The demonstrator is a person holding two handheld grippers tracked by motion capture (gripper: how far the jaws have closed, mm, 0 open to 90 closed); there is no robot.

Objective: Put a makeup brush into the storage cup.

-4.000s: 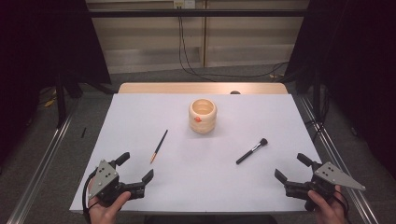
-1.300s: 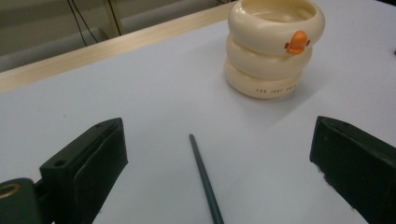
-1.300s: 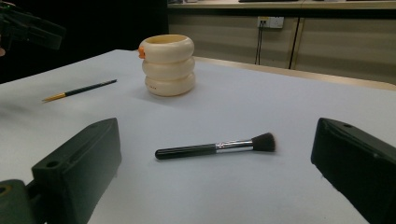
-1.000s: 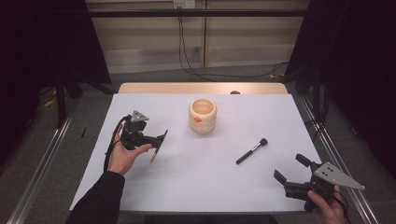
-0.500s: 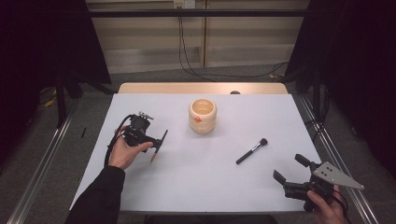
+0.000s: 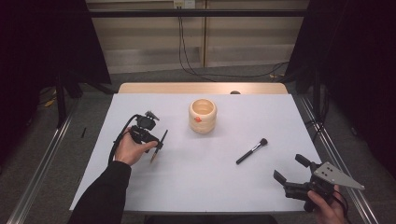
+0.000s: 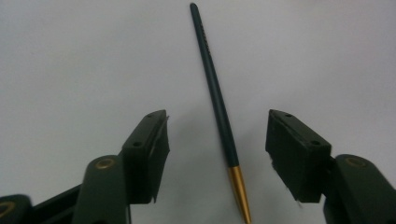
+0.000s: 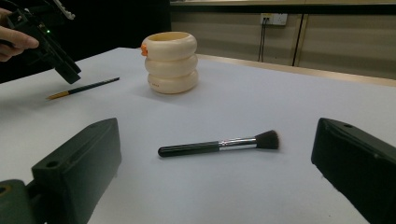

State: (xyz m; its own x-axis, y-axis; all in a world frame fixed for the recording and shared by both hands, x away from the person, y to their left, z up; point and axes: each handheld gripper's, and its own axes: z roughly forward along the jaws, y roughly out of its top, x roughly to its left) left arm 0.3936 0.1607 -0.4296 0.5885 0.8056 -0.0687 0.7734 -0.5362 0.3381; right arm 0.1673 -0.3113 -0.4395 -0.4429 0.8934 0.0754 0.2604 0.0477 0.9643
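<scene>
Straddling slim dark-green brush (image 7: 217,100), gold ferrule | left gripper (image 7: 217,154) jaws spread, untouching

A table (image 6: 140,196) under a plain white sheet, bare wood showing along its far edge. On the sheet: a cream ringed pot (image 6: 202,115) upright near the far middle; a thin dark brush with a gold tip (image 6: 159,145) lying flat to the left; a black makeup brush (image 6: 251,150) lying flat to the right, well apart from both
</scene>
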